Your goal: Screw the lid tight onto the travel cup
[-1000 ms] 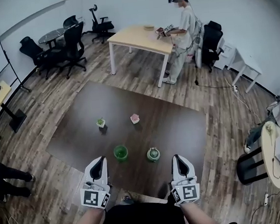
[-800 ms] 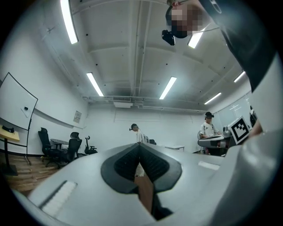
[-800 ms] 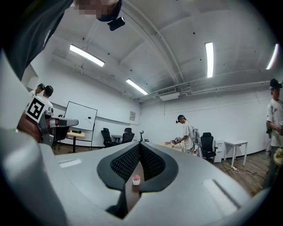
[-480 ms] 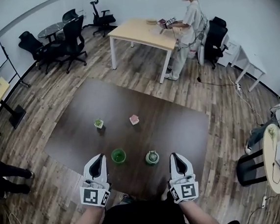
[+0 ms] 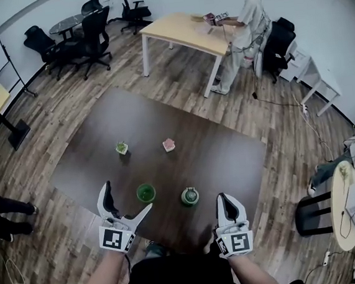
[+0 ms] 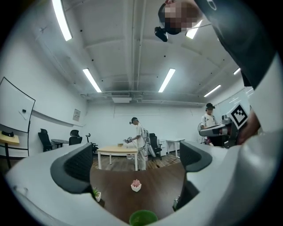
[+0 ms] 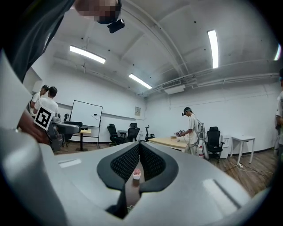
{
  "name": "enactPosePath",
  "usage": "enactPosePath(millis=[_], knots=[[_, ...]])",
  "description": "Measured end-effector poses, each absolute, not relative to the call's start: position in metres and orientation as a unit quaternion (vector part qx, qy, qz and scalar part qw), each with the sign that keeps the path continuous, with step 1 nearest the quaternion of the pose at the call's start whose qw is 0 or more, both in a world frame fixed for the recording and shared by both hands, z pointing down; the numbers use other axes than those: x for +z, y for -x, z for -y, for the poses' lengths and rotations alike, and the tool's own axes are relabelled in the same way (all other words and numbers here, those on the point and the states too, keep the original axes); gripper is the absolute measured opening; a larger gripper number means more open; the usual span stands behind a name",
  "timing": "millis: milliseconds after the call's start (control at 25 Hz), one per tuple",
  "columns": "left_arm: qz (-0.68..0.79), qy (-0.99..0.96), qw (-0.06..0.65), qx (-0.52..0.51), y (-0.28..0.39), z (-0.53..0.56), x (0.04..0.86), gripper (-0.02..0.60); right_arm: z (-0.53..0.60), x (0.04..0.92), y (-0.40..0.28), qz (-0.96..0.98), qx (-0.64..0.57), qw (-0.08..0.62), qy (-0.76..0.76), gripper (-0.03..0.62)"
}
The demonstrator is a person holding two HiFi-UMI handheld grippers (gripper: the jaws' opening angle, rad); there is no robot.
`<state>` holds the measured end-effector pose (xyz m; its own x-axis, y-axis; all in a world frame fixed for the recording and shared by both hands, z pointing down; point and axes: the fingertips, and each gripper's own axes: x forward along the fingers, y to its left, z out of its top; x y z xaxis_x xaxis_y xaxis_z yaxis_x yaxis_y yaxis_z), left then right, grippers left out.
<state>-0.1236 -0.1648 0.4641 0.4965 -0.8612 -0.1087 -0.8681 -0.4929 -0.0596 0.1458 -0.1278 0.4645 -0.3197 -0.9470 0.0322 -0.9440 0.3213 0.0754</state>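
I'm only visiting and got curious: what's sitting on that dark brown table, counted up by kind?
small potted plants: 2, a green potted plant and a pink potted plant
travel cup, green, no lid on it: 1
lid, lying beside the cup: 1
Total: 4

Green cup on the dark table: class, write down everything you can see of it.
The green cup is small, round, open-topped, seemingly translucent plastic. It stands upright on the dark brown table near the person's edge, its lid apart to the right. Only the table touches it; the left gripper, whose jaws have just been opening, faces it with nothing yet between them.
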Motion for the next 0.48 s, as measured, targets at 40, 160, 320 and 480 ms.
enactPosePath(millis=[40, 160, 320, 480], knots=[[-0.500, 0.864, 0.052, 0.030, 0.124, 0.167, 0.467, 0.591, 0.131, 0.466, -0.146, 0.812, -0.017, 0.031, -0.582, 0.015], [-0.493, 0.869, 0.039, 0.011, 0.122, 0.172, 0.490, 0.591, 0.144, 0.471, -0.140, 0.824, 0.009, 0.031, -0.565, 0.598], [-0.478, 0.878, 0.020, -0.018, 0.118, 0.178, 0.536, 0.591, 0.155, 0.478, -0.133, 0.836, -0.007, 0.078, -0.543, 0.597], [-0.465, 0.883, -0.003, -0.059, 0.115, 0.191, 0.604, 0.591, 0.165, 0.493, -0.134, 0.834, 0.001, 0.107, -0.541, 0.596]])
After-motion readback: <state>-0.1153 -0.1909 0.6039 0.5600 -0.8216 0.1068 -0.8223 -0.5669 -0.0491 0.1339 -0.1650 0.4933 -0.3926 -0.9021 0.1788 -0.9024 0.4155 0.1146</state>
